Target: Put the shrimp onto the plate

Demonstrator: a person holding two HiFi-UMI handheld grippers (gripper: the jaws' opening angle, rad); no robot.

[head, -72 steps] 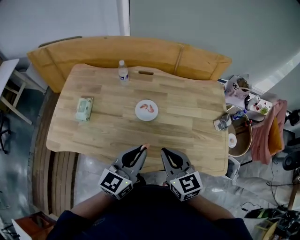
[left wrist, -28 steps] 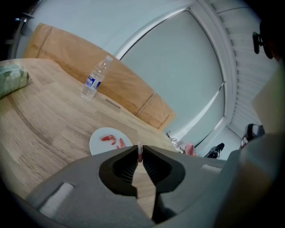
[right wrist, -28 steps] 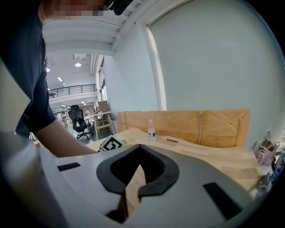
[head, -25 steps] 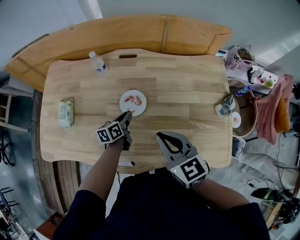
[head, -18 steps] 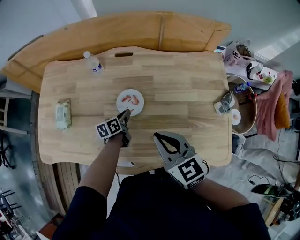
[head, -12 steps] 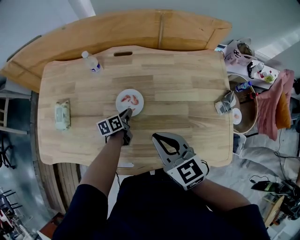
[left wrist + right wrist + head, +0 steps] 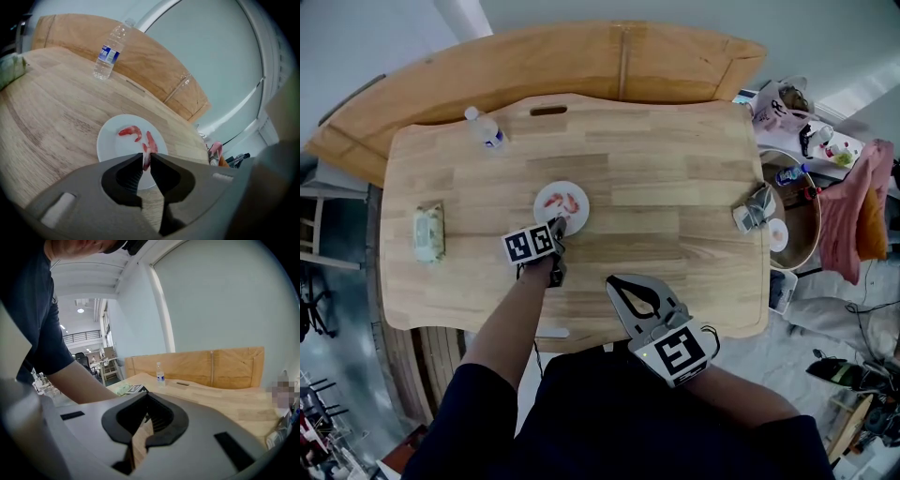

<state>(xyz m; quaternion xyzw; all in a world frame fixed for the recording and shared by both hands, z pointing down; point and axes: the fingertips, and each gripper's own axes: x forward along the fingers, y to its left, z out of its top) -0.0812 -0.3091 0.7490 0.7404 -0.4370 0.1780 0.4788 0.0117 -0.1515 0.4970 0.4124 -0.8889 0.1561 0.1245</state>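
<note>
The shrimp (image 7: 130, 132) are pink-red, the plate (image 7: 108, 149) plain white. The table (image 7: 675, 216) is pale wood with visible grain; the clear water bottle (image 7: 108, 54) wears a blue label.

In my left gripper (image 7: 146, 156) view, the lower end of the shrimp (image 7: 146, 162) I'm pinching disappears between the jaws, and the gripper's grey body covers the near rim of the plate (image 7: 110, 145). In the head view, my marker cube (image 7: 531, 244) hides most of those jaws, and the pinched shrimp is too small to pick out. The water bottle (image 7: 108, 52) label is too blurred to read.
</note>
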